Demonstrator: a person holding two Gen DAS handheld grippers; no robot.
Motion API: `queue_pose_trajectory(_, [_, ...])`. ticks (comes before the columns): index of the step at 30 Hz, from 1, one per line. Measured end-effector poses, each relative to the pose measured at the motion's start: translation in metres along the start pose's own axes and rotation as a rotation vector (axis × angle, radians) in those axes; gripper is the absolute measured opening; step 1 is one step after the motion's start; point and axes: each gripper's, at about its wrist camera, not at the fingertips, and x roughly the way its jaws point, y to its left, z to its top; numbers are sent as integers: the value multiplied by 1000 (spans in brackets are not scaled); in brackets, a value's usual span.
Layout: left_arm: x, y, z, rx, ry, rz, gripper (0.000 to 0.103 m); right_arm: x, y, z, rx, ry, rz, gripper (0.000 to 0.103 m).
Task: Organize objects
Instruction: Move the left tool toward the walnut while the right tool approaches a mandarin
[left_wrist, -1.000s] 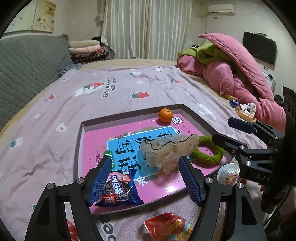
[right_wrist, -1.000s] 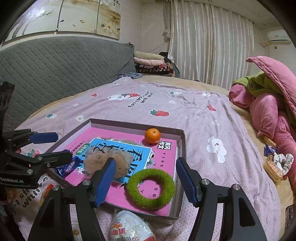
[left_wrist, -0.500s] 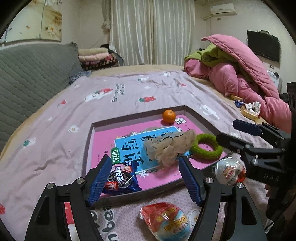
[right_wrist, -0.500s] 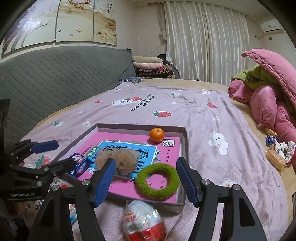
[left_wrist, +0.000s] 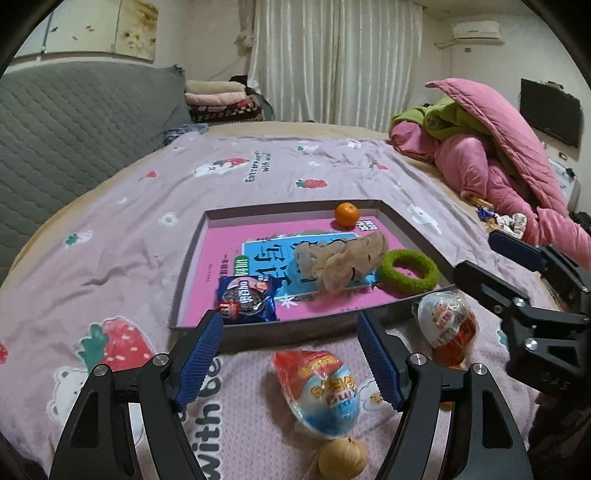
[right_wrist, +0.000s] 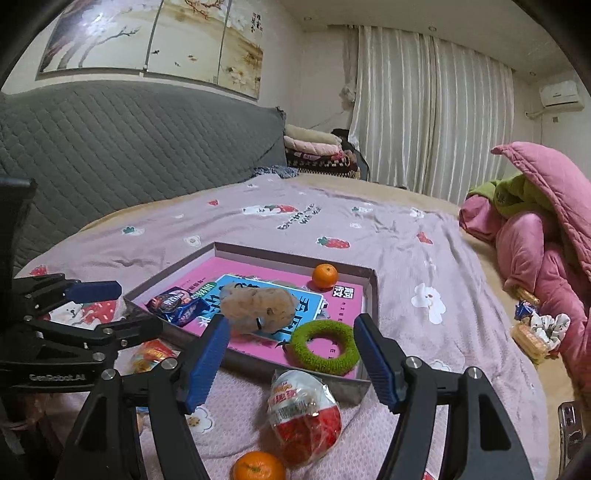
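Observation:
A shallow grey box (left_wrist: 192, 258) (right_wrist: 371, 295) on the bed holds a pink book (left_wrist: 218, 258), an orange (left_wrist: 347, 213) (right_wrist: 324, 275), a beige plush (left_wrist: 340, 258) (right_wrist: 258, 306), a green ring (left_wrist: 409, 270) (right_wrist: 325, 347) and a cookie packet (left_wrist: 246, 299) (right_wrist: 177, 304). In front of the box lie two wrapped toy eggs. My left gripper (left_wrist: 291, 362) is open above the red-and-blue egg (left_wrist: 321, 391). My right gripper (right_wrist: 291, 362) is open above the red-and-white egg (right_wrist: 304, 417) (left_wrist: 447, 325). Neither gripper holds anything.
A walnut (left_wrist: 342, 461) lies near the left gripper, a second orange (right_wrist: 258, 466) near the right one. A pink and green quilt pile (left_wrist: 498, 155) fills the right side of the bed. A grey headboard (right_wrist: 110, 155) stands on the left. Small snacks (right_wrist: 535, 328) lie by the quilt.
Both grippers have drawn back from the box toward the near edge of the bed. The two wrapped eggs, the walnut and the second orange have come into view beneath them.

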Motion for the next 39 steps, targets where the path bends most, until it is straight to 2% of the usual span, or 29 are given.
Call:
queue_pose_trajectory(5, [-11,-8,-5,14,-2,18,76,-14,-4,-3,13,-16,14,69])
queue_pose_trajectory(18, [-36,-22,-18,31,-6,3,76,-48,-5,-20,52,-35,-1,71])
queue_pose_trajectory(29, [-41,-17,-35,-6,3,7,76,-51,6,-44,100,40,14,71])
queue_pose_trajectory(39, [-43,-16,-53,-12,18,17,76,-51,11,-54,92,62,0,71])
